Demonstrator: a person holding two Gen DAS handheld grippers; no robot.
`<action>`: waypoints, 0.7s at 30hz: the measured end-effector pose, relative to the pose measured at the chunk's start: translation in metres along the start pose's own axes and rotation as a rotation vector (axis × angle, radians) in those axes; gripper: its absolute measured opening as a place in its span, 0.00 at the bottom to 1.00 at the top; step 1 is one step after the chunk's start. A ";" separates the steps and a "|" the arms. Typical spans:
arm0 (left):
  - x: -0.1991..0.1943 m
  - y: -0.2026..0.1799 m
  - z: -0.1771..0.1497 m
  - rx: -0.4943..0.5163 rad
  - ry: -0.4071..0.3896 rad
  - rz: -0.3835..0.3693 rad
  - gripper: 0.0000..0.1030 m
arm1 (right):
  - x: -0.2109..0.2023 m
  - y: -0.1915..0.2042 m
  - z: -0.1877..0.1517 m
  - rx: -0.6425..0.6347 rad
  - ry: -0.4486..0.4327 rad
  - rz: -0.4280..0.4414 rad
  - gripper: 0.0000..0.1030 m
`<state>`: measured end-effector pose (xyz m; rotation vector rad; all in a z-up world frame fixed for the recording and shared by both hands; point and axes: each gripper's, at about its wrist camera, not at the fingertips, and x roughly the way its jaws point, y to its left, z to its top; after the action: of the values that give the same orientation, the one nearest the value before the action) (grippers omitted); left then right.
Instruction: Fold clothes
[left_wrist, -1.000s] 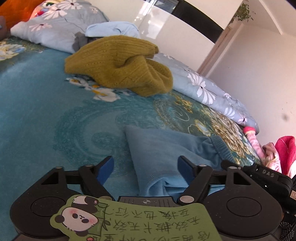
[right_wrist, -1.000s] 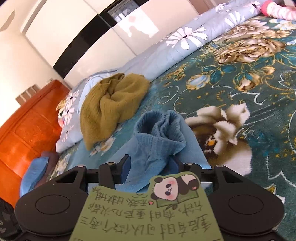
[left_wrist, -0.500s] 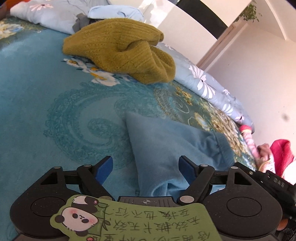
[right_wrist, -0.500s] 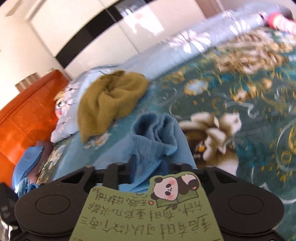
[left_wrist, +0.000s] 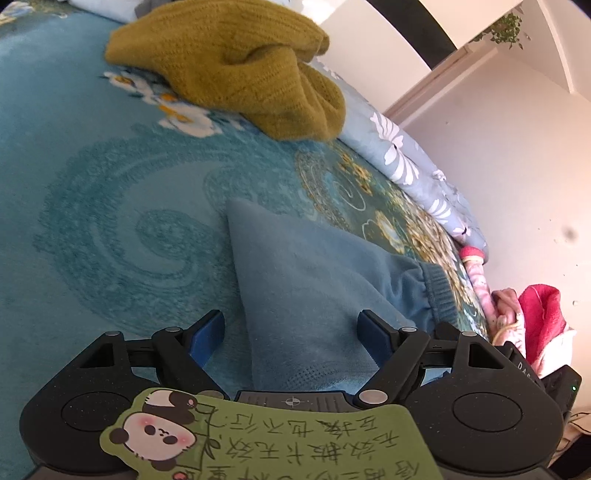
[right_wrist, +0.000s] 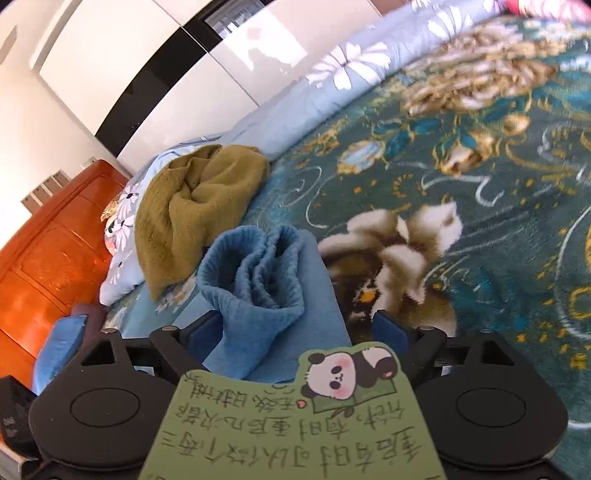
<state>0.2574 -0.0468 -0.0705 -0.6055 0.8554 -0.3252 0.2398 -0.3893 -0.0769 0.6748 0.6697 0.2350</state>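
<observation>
Two fisheye views, each low and close over a teal floral bedspread (left_wrist: 110, 192). The left wrist view looks across it toward a white wall (left_wrist: 498, 155) – the right wrist view faces an orange wooden headboard (right_wrist: 48, 258) and pale wardrobe doors. Both share a blue garment (left_wrist: 306, 280) at the lens and, beyond, a mustard knit sweater (right_wrist: 192, 210)

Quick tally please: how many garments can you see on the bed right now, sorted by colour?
Blue: 1, the soft blue fleece garment with ribbed cuff lying between both open claws.
Mustard yellow: 1, the crumpled mustard knitted sweater further back.
Pink/red: 1 bundle of pink and red clothes at the bed's edge; separate pieces cannot be told.
Total: 3.
</observation>
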 end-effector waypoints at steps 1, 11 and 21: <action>0.002 -0.001 0.000 0.006 0.000 -0.001 0.75 | 0.002 -0.001 0.001 0.003 0.001 0.011 0.87; 0.007 0.012 -0.006 -0.146 0.006 -0.076 0.52 | 0.015 0.007 0.002 0.017 0.046 0.035 0.65; -0.017 0.000 -0.009 -0.062 -0.032 -0.075 0.25 | -0.011 0.036 -0.002 0.027 0.017 0.010 0.37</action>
<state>0.2394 -0.0412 -0.0650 -0.6998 0.8156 -0.3565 0.2305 -0.3649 -0.0493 0.7032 0.6867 0.2418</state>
